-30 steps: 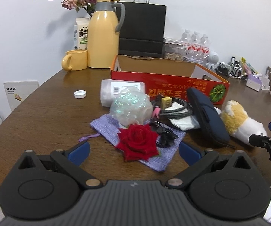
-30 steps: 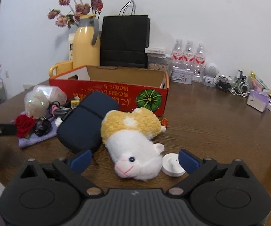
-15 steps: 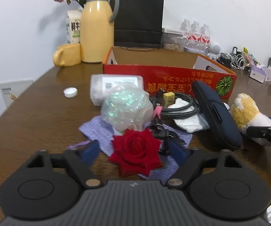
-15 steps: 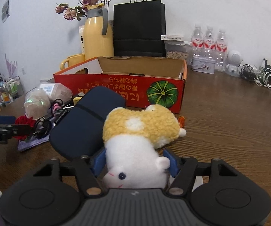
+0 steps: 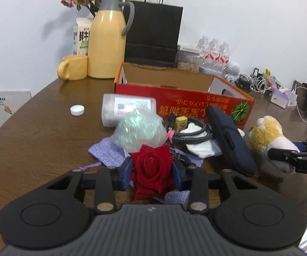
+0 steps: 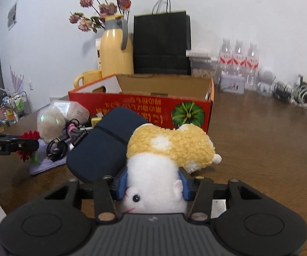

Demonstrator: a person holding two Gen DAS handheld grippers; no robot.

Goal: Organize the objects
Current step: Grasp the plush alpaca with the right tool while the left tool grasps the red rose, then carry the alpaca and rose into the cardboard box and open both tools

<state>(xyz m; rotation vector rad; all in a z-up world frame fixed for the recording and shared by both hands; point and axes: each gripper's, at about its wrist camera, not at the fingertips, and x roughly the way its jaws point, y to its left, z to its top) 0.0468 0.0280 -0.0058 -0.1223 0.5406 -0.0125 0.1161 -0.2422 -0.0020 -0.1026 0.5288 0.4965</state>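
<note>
As jaws close, red rose (image 5: 151, 170) between left gripper (image 5: 152, 173) pads.

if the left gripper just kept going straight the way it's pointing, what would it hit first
The red rose already sits between the closing left gripper. Pushed on, it would probably meet the iridescent plastic bag just behind the rose, though depth is hard to judge.

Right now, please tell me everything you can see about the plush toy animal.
The plush toy is a fluffy animal with a curly yellow back and a white head with a black eye and a pink mouth. It lies on the wooden table against the dark blue case. The right gripper is closing, its blue pads pressing its head.
</note>
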